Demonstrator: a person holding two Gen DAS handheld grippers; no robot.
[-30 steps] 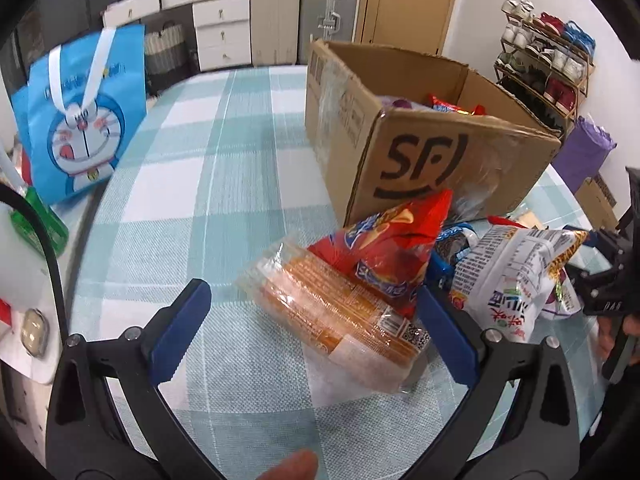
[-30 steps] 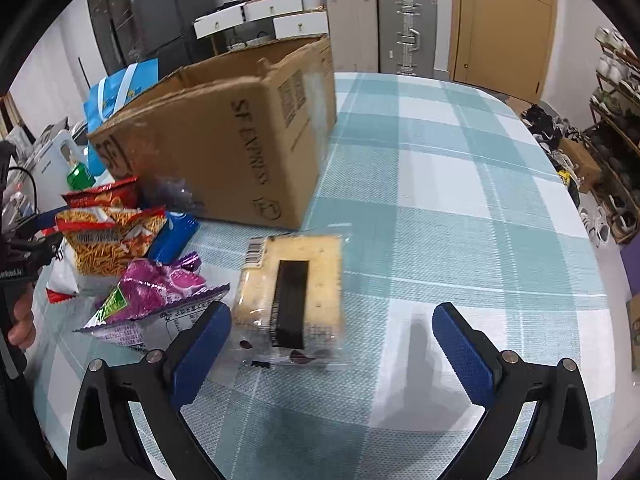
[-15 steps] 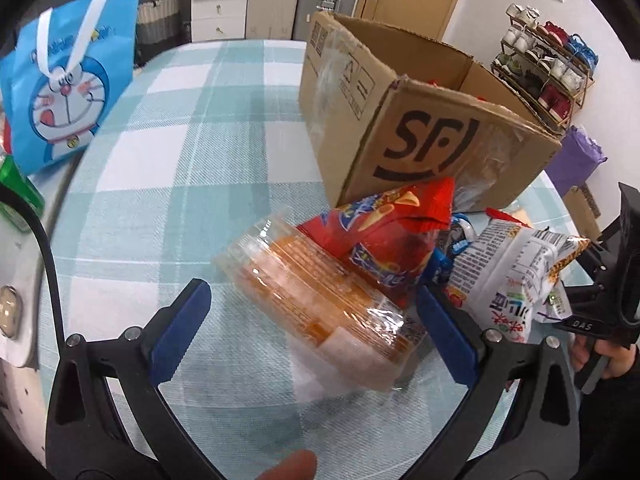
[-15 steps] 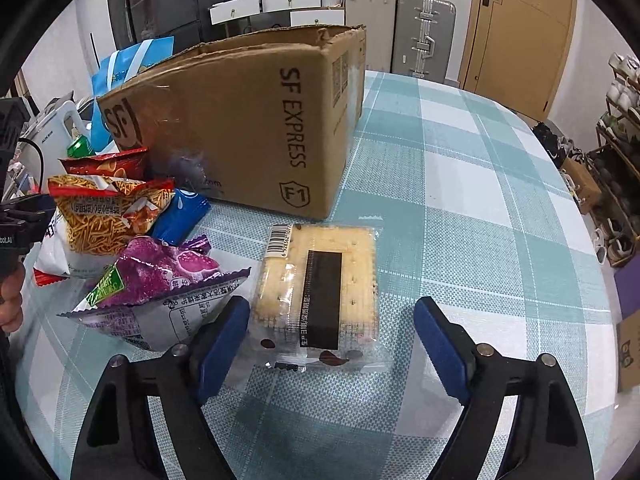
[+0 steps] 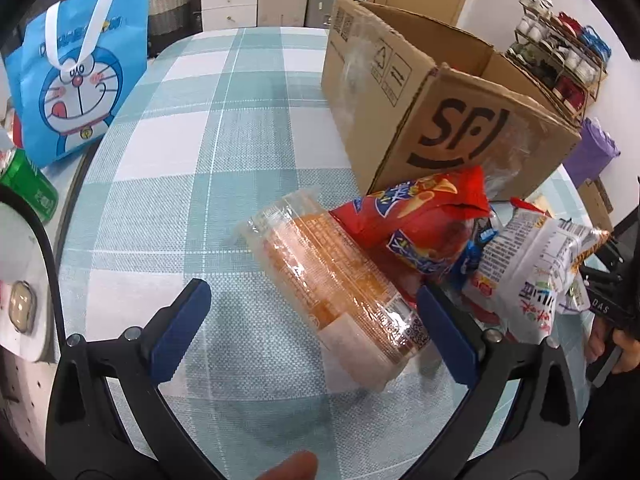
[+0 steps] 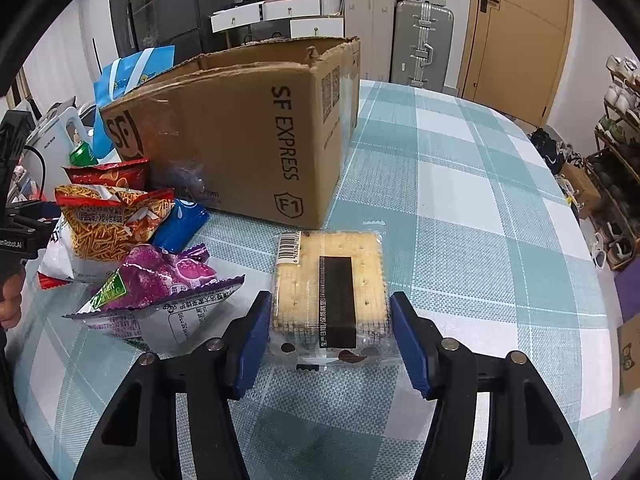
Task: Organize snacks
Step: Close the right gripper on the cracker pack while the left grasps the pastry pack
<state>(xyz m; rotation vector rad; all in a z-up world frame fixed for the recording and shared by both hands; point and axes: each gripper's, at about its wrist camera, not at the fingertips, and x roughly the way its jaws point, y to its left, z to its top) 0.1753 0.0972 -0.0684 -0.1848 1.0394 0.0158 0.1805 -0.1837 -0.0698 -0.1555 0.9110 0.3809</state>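
Note:
A clear pack of square crackers point(image 6: 330, 286) lies flat on the checked tablecloth. My right gripper point(image 6: 330, 340) has its blue pads on both sides of the pack's near end, touching or nearly touching it. My left gripper point(image 5: 312, 328) is open over a long orange wafer pack point(image 5: 340, 292), whose near end lies between its fingers, close to the right pad. A red chip bag point(image 5: 424, 220) and a white snack bag point(image 5: 528, 272) lie right of it. The open cardboard SF box point(image 6: 248, 140) stands behind the snacks and also shows in the left wrist view point(image 5: 440, 112).
A purple snack bag point(image 6: 160, 284), an orange-and-white noodle snack bag point(image 6: 108, 224) and a blue pack point(image 6: 180, 224) lie left of the crackers. A blue Doraemon bag point(image 5: 76, 84) and a green bottle point(image 5: 28, 188) stand at the table's left edge.
My right gripper has moved forward and narrowed around the cracker pack. My left gripper has moved closer over the wafer pack and stayed open.

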